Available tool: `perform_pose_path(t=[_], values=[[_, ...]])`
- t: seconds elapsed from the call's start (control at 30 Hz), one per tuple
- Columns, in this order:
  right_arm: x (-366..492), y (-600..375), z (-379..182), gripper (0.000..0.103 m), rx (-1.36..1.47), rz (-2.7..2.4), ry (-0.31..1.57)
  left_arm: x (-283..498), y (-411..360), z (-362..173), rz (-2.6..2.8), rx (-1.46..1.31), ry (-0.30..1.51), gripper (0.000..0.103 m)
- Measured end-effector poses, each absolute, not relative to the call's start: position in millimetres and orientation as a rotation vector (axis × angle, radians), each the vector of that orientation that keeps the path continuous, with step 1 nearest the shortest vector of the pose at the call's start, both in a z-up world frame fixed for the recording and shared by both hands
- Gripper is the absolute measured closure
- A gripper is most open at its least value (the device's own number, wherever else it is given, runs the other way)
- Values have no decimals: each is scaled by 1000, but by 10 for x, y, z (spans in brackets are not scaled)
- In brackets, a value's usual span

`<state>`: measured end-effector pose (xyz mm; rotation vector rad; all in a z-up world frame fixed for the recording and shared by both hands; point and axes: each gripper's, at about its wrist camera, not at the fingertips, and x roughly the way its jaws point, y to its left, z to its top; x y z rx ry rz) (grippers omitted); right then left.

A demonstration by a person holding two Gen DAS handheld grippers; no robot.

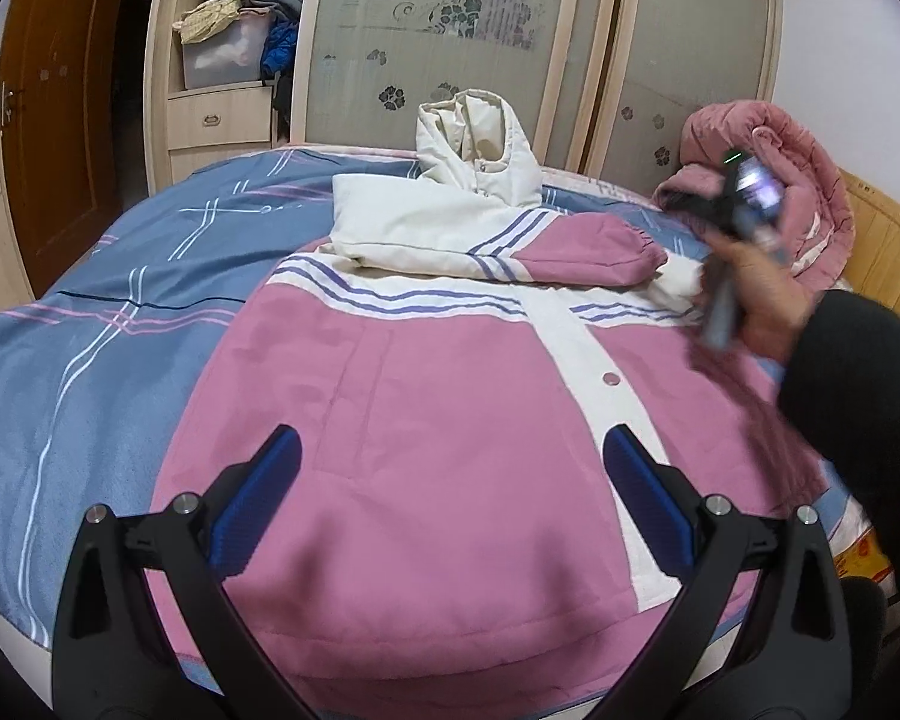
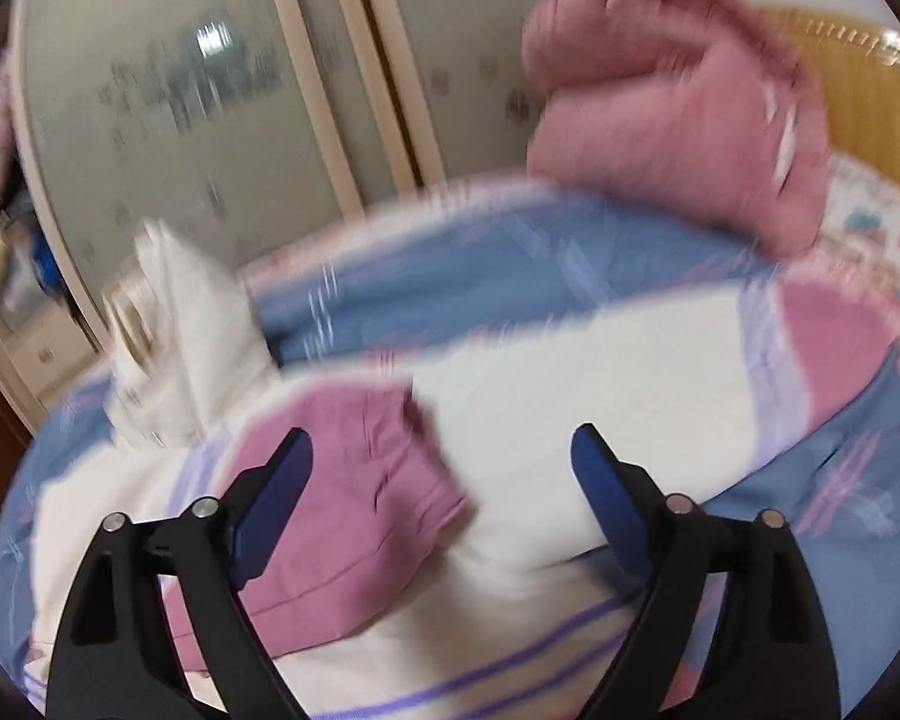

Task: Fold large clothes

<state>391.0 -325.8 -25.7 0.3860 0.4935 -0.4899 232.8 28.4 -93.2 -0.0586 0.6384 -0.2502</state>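
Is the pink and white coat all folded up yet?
Not yet. One sleeve lies folded across the coat; its body is spread flat on the bed.

Pink-and-white jacket (image 1: 450,396) flat, one sleeve (image 1: 558,252) folded across.

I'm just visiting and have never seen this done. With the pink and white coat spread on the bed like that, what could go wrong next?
Three possible snags:
1. One sleeve is already folded across the coat; a careless pull could drag it loose.
2. The right gripper view is blurred, so it seems to be moving fast and might grab badly.
3. The pink jacket heaped nearby could get caught or knocked.
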Motion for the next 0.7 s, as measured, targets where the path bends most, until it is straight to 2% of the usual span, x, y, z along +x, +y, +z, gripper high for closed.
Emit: perform_pose_path(t=[0.07,0.13,0.3,0.5,0.7], values=[[3405,-3196,97,10,400,-409,419,2303,273,-929,-227,-41,630,2],[2889,-3067,352,2,410,-345,396,2261,268,-907,-187,-23,611,2],[1325,-2645,704,1,337,-282,369,2172,254,-835,-101,10,584,2],[206,-2243,463,1,286,-315,502,2037,296,-812,-115,-43,616,2],[-56,-1870,297,1,125,-369,513,1777,248,-766,-156,-2,586,2]])
